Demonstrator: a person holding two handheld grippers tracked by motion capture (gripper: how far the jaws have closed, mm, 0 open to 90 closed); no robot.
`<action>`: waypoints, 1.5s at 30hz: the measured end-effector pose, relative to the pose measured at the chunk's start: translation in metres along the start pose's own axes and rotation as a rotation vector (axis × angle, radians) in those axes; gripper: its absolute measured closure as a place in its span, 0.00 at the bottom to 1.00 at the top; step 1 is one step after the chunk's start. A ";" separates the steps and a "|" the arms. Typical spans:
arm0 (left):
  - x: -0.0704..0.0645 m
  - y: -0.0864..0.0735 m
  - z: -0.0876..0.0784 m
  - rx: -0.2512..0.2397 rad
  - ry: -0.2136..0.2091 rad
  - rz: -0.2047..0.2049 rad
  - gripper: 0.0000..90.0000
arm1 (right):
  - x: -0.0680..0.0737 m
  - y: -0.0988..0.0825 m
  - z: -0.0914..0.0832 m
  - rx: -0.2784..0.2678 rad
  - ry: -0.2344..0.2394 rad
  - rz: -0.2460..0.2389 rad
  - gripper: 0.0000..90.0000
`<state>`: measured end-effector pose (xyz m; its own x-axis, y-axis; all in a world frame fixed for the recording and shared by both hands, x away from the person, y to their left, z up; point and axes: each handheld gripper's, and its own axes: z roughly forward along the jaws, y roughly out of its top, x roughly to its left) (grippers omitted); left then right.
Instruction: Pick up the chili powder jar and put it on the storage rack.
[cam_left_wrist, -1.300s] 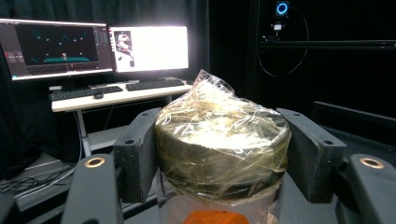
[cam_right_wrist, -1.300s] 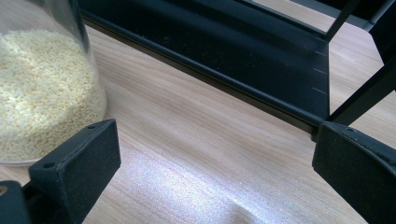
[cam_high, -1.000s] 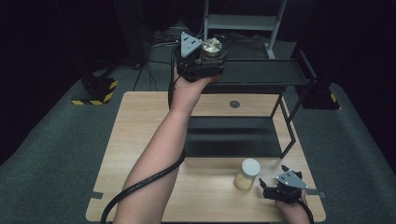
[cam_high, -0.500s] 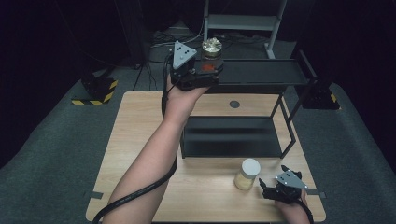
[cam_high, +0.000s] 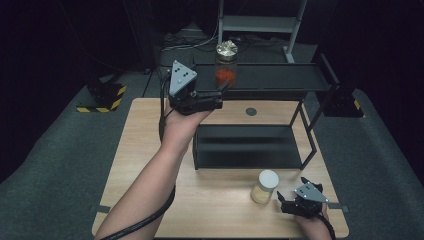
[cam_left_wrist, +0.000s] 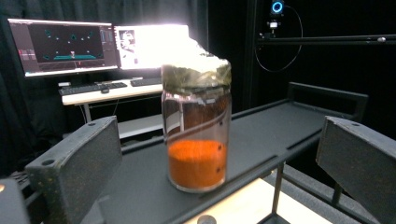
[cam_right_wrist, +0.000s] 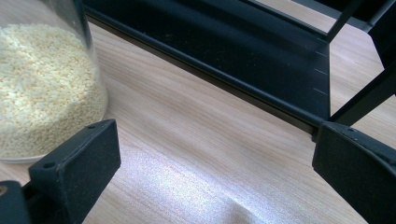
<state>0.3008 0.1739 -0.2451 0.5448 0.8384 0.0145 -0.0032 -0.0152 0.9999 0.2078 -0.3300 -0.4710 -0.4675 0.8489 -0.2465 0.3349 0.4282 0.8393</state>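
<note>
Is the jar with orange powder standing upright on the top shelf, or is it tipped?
Upright. The jar stands flat on the top shelf, lid up, with its powder level. The left gripper is open and apart from it.

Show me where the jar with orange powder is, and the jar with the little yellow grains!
jar with orange powder (cam_left_wrist: 196, 163): left gripper view, on the orange powder behind the glass.
jar with yellow grains (cam_high: 265, 186): high view, on its glass side below the white lid.
</note>
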 end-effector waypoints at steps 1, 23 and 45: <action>0.000 -0.002 -0.004 0.002 0.000 0.003 0.00 | 0.000 0.000 0.000 0.000 0.000 0.000 0.00; -0.003 -0.045 -0.060 0.042 0.011 0.050 0.00 | 0.002 0.001 0.000 0.004 -0.004 -0.011 0.00; 0.000 -0.120 -0.098 0.146 0.022 0.031 0.00 | 0.003 0.002 0.001 0.008 -0.006 -0.018 0.00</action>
<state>0.2194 0.2291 -0.3644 0.5277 0.8481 0.0469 0.1029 -0.1187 0.9876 0.2075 -0.3266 -0.4708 -0.4687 0.8430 -0.2640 0.3330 0.4455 0.8311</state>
